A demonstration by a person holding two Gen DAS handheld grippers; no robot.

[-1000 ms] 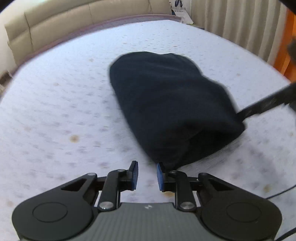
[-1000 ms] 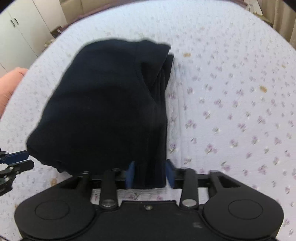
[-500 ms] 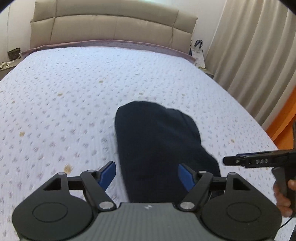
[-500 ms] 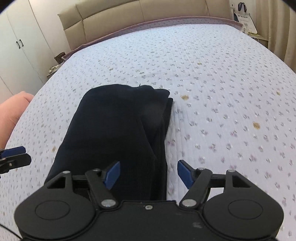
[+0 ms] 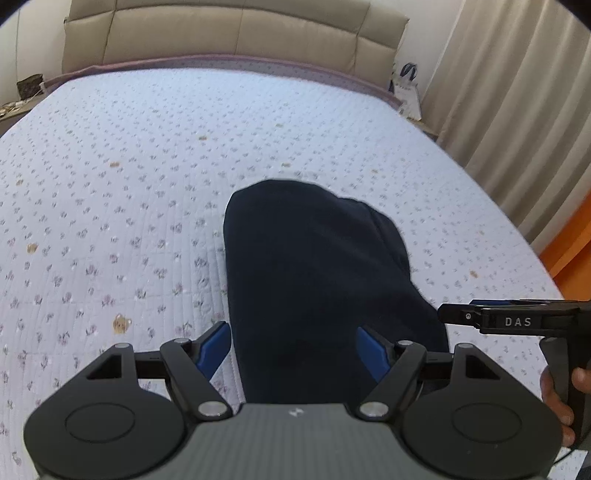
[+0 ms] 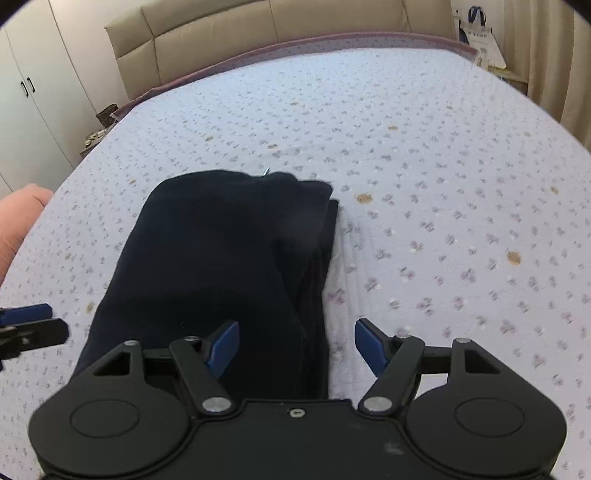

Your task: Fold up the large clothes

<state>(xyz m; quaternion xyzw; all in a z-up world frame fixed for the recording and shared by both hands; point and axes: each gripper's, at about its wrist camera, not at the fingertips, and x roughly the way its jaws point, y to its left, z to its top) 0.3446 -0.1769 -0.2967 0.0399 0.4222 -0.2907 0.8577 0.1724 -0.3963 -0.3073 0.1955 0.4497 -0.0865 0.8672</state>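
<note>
A dark navy garment (image 5: 317, 280) lies folded into a thick bundle on the floral bedspread (image 5: 110, 206). My left gripper (image 5: 293, 349) hovers open above its near end, blue pads spread wide and touching nothing. In the right wrist view the same garment (image 6: 221, 266) shows its stacked folded edges on the right side. My right gripper (image 6: 297, 347) is open over the near right corner of the bundle, with no cloth pinched. The right gripper (image 5: 509, 321) also shows at the right edge of the left wrist view, held by a hand (image 5: 565, 402).
A beige padded headboard (image 5: 236, 33) runs along the far side of the bed. Curtains (image 5: 517, 92) hang on the right, with a paper bag (image 5: 406, 88) by them. White wardrobe doors (image 6: 33, 96) stand at the left. The left gripper's tip (image 6: 29, 326) shows at the left edge.
Both grippers opened wide and let go of the garment, then lifted and drew back from it. The folded bundle now lies still on the bed.
</note>
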